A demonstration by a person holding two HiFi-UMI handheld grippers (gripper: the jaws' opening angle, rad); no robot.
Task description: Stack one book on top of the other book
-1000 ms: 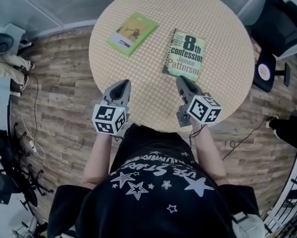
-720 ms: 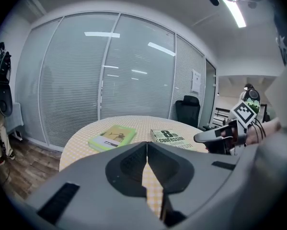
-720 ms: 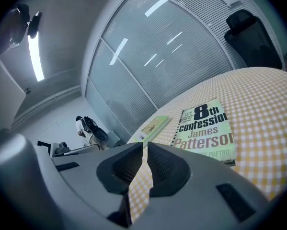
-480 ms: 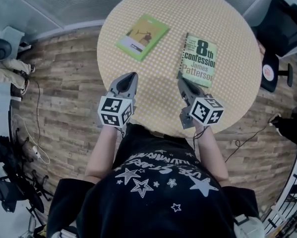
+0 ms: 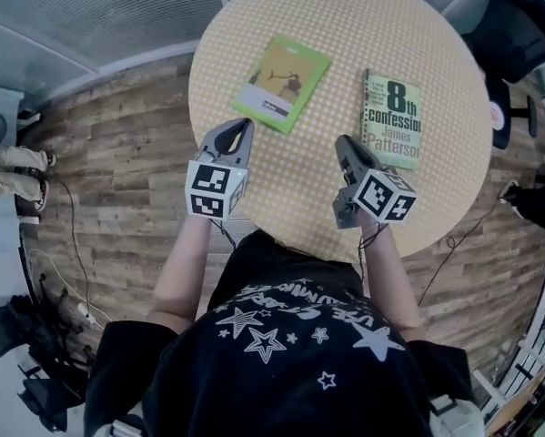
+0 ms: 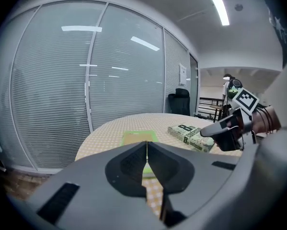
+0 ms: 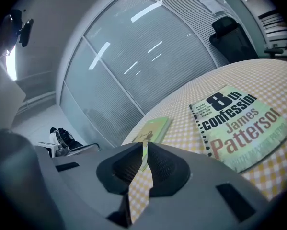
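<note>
Two books lie apart on the round checkered table [image 5: 345, 25]. A thin green book [image 5: 282, 82] [image 6: 139, 138] [image 7: 153, 129] is at the left, and a thicker "8th Confession" paperback [image 5: 393, 119] [image 6: 191, 135] [image 7: 239, 128] is at the right. My left gripper [image 5: 243, 126] [image 6: 146, 144] hovers just short of the green book's near edge, shut and empty. Just below the paperback's near-left corner my right gripper [image 5: 344, 141] [image 7: 144, 145] is shut too, with nothing held. It also shows at the right of the left gripper view as a dark gripper [image 6: 224, 131].
Wood-plank floor [image 5: 117, 180] surrounds the table. Black chairs [image 5: 518, 35] stand at the right beyond the table. Glass walls with blinds [image 6: 86, 90] lie behind. Cables and gear [image 5: 35, 317] sit on the floor at left.
Both grippers have moved forward over the table towards the books, the left one nearing the green book and the right one nearing the paperback. Both stayed shut. The books have not moved.
</note>
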